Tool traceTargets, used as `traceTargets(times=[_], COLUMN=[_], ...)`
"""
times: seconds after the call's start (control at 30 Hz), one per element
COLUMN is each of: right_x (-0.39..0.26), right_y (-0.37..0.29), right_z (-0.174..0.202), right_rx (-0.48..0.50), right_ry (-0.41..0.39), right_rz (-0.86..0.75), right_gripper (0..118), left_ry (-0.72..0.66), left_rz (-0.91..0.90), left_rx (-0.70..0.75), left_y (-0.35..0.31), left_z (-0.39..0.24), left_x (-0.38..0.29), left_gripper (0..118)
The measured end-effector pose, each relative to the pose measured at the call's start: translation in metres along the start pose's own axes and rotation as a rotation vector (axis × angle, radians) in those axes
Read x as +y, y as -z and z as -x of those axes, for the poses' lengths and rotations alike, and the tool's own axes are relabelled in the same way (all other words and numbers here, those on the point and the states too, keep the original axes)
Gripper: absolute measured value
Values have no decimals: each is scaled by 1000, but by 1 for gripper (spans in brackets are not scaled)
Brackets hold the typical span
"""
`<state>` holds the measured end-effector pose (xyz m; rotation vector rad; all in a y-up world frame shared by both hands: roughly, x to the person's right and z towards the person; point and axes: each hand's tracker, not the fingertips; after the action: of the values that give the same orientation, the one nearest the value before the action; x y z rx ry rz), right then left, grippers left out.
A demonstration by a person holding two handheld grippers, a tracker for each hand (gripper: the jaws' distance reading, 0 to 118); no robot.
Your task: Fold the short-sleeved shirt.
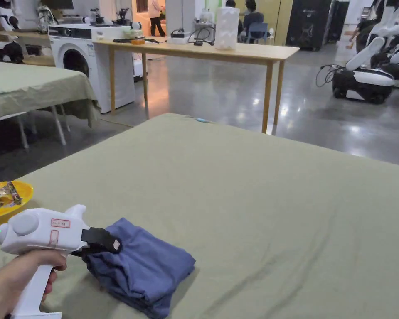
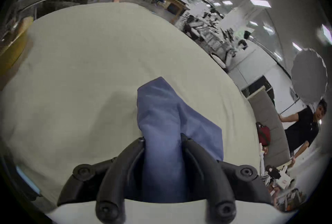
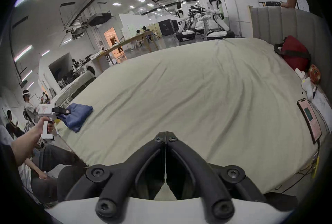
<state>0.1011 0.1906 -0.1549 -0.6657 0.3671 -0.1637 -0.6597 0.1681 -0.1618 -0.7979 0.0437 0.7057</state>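
The blue short-sleeved shirt (image 1: pixel 142 266) lies folded into a small bundle at the near left of the green-covered table (image 1: pixel 257 199). My left gripper (image 1: pixel 105 245), white with black jaws, is held by a hand at the bundle's left edge. In the left gripper view both jaws press on a thick fold of the shirt (image 2: pixel 161 129), with the left gripper (image 2: pixel 162 138) shut on it. In the right gripper view my right gripper (image 3: pixel 166 135) hovers over the near table edge with its jaws together and nothing between them; the shirt (image 3: pixel 77 116) and the left gripper (image 3: pixel 62 112) sit far off at left.
A yellow dish (image 1: pixel 7 203) with wrappers sits at the table's left edge. A phone (image 3: pixel 309 118), a red bag (image 3: pixel 294 55) and small items lie along the right side. Other tables, a washing machine (image 1: pixel 82 58), robots and people stand beyond.
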Motion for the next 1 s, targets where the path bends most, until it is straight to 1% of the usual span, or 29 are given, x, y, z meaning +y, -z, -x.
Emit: traceTargets(times=[0.1, 0.17, 0.2, 0.23, 0.27, 0.3, 0.33, 0.4, 0.43, 0.47, 0.5, 0.53, 0.57, 0.63, 0.7, 0.73, 0.77, 0.83, 0.9, 0.97, 1.0], right_x=[1, 1, 2, 4, 5, 7, 8, 14, 19, 22, 27, 32, 36, 56, 82, 93, 105, 130, 150, 167, 174], right_y=[6, 10, 10, 7, 4, 1, -2, -8, -15, -19, -26, -33, -38, -49, -61, -67, -73, -85, -94, -100, -103], right_z=[6, 8, 10, 11, 12, 13, 12, 10, 12, 10, 8, 6, 1, -2, -1, 1, 2, 4, 7, 5, 4], right_rx=[7, 14, 15, 22, 25, 28, 31, 33, 28, 16, 4, -8, -17, -24, -46, -58, -64, -67, -105, -131, -136], right_ry=[-10, -17, -25, -34, -38, -41, -44, -48, -56, -70, -91, -104, -114, -141, -197, -218, -237, -246, -295, -313, -307], right_rz=[9, 17, 18, 12, 6, -2, -6, -12, -23, -47, -95, -135, -169, -225, -288, -327, -371, -440, -488, -530, -531], right_gripper=[1, 1, 1, 1, 1, 1, 1, 1, 1, 1, 1, 1, 1, 1, 1, 1, 1, 1, 1, 1, 1], left_ry=[24, 20, 29, 48, 44, 24, 27, 89, 129, 176, 259, 332, 415, 489, 579, 616, 632, 651, 669, 713, 727], left_rz=[-34, -48, -62, -78, -145, -207, -260, -341, -355, -362, -395, -432, -475, -528, -590, -601, -620, -634, -643, -674, -678], left_rx=[41, 25, 48, 98, 66, 68, 77, 121, 144, 170, 228, 321, 324, 229, 240, 223, 201, 135, 71, 59, 59], left_y=[-1, -7, -16, -28, -46, -60, -74, -103, -110, -114, -114, -111, -110, -99, -85, -78, -77, -65, -57, -49, -45], left_z=[-5, -6, 3, 14, 11, 7, 1, -44, -62, -86, -111, -139, -166, -198, -257, -281, -322, -370, -419, -455, -469], left_x=[-6, -9, -4, 1, 2, 2, 1, -11, -16, -24, -36, -50, -63, -77, -100, -109, -124, -141, -157, -168, -170], left_gripper=[23, 25, 46, 94, 108, 104, 103, 103, 97, 79, 38, 0, 0, 0, 0, 0, 0, 0, 0, 0, 0])
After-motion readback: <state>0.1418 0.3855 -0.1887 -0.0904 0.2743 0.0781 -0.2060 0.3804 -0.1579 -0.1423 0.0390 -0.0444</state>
